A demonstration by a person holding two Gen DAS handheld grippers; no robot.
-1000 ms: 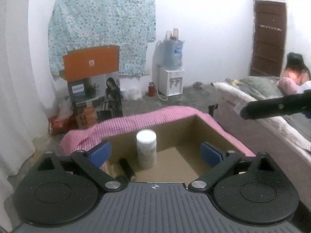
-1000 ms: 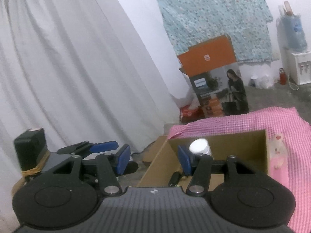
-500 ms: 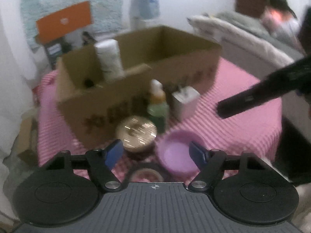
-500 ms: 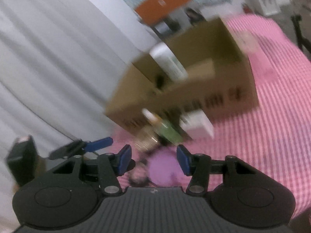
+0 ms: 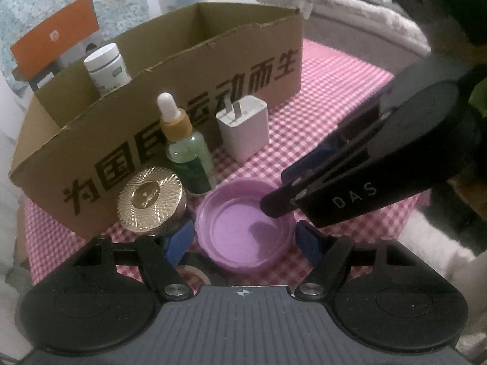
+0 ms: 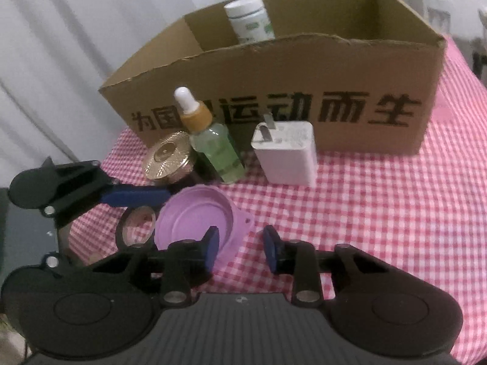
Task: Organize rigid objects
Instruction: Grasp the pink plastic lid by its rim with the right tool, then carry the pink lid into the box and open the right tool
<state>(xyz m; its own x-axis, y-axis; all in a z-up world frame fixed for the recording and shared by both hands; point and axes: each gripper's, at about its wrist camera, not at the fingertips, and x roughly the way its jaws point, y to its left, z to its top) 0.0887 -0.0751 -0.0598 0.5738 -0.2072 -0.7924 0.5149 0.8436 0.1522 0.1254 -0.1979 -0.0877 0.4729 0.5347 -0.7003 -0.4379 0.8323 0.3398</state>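
A purple plastic lid lies hollow side up on the pink checked cloth, in front of the cardboard box. My left gripper has its blue pads against the lid's two sides and is shut on it. In the right wrist view the lid looks tipped up. My right gripper comes in from the right with its jaws closing. They straddle the lid's near rim with a gap still showing. A gold-capped jar, a green dropper bottle and a white charger stand by the box. A white pill bottle is inside it.
A tape roll lies left of the lid, under the left gripper's blue finger. The checked cloth stretches bare to the right. A white curtain hangs on the left and a bed lies beyond the table.
Both grippers came down from above the box to the objects in front of it. The left jaws narrowed onto the purple lid. The right jaws narrowed around its rim.
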